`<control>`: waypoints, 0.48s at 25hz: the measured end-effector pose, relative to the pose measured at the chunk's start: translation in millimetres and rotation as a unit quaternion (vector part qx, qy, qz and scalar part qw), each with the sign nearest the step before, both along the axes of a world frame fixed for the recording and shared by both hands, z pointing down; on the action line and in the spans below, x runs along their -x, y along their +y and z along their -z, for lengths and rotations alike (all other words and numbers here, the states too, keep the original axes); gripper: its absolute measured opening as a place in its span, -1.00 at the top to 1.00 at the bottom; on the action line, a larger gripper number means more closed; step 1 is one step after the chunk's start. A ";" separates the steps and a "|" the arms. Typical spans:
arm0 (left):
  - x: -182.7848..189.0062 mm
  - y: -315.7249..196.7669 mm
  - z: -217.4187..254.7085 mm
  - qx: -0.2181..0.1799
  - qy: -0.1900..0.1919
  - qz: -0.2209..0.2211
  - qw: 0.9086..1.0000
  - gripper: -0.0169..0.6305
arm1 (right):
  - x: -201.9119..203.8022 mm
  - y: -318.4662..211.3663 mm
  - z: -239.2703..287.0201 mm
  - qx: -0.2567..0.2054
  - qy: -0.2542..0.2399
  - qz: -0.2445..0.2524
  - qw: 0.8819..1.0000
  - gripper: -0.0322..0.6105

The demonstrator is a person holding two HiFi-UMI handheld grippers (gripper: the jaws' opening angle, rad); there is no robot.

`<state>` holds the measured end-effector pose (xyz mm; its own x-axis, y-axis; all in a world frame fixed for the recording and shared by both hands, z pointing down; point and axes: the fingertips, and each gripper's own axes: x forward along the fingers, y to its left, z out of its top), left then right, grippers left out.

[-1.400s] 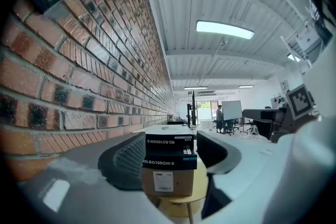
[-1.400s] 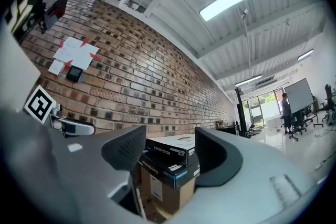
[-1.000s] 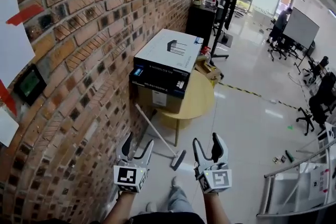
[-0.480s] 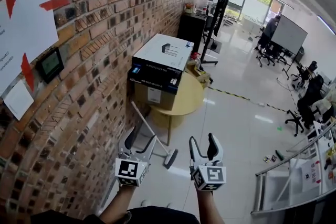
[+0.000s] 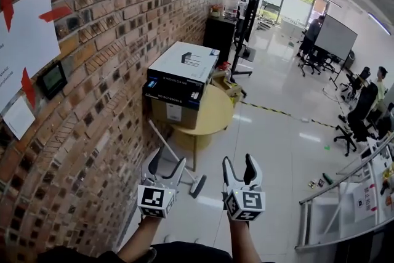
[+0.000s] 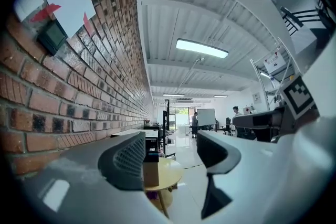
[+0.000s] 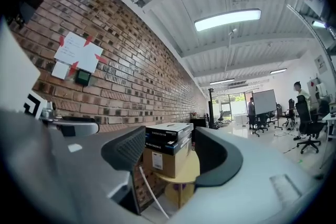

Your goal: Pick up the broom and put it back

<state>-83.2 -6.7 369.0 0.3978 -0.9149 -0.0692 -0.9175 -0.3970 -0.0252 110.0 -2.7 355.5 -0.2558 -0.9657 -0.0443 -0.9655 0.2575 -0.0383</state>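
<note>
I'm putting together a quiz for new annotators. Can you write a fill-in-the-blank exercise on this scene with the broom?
1. The broom leans on the ____ wall.
2. The boxes are stacked on a round ____.
3. The left gripper and right gripper both hold ____.

Missing words: brick; table; nothing

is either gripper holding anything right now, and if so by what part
Nothing is held. The left gripper and right gripper both have jaws apart and empty; the broom stands ahead by the brick wall, untouched.
</note>
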 end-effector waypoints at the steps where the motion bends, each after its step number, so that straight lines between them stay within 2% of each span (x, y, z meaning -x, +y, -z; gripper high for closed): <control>1: -2.5 0.2 -0.1 0.000 0.001 0.001 1.000 0.00 | -2.2 0.8 0.1 0.000 0.001 0.001 1.000 0.00; 12: -20.5 -4.6 0.2 0.001 0.008 0.011 1.000 0.00 | -24.0 7.8 0.3 -0.007 0.004 0.006 1.000 0.00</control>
